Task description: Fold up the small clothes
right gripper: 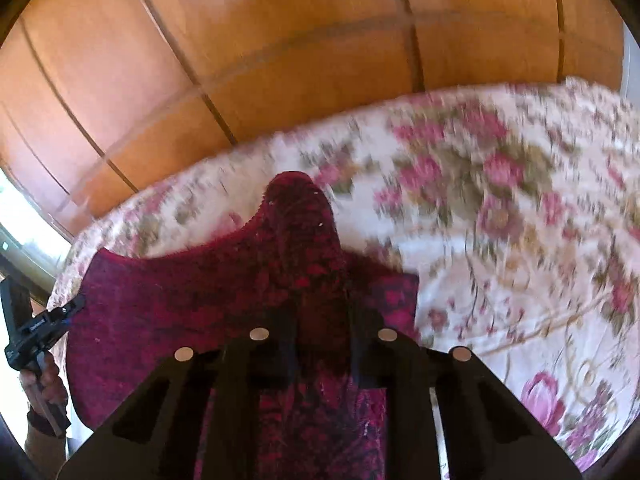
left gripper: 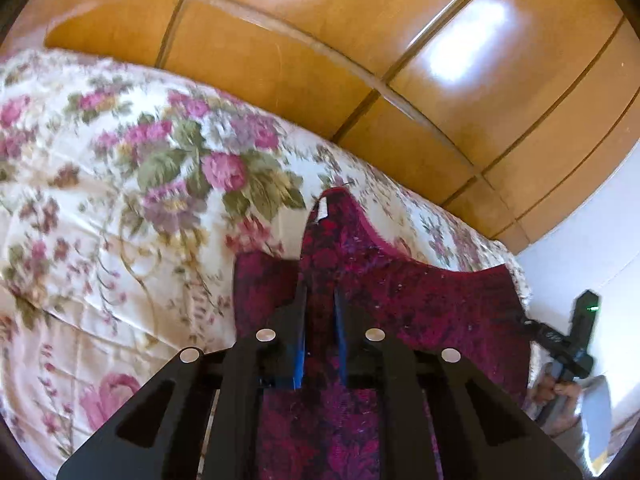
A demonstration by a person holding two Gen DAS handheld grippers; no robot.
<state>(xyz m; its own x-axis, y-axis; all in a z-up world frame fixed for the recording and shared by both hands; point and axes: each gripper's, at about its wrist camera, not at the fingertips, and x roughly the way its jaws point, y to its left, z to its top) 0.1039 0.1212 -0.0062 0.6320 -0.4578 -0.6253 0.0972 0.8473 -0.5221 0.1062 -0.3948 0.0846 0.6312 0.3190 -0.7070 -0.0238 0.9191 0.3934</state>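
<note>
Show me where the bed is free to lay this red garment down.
The floral bedspread lies bare from the red garment out to the wooden wardrobe. It is crowded only near both hand-held grippers, left and right, which clamp the cloth.

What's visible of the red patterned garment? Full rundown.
The garment is a small piece of dark red and magenta cloth with a floral weave that looks textured. It has a curved, trimmed neckline between two raised shoulder points, and a small white label near one point. The left gripper pinches one shoulder and the right gripper the other, so the cloth hangs stretched between them above the floral bedspread. Whether its lower part touches the bed can't be told.
</note>
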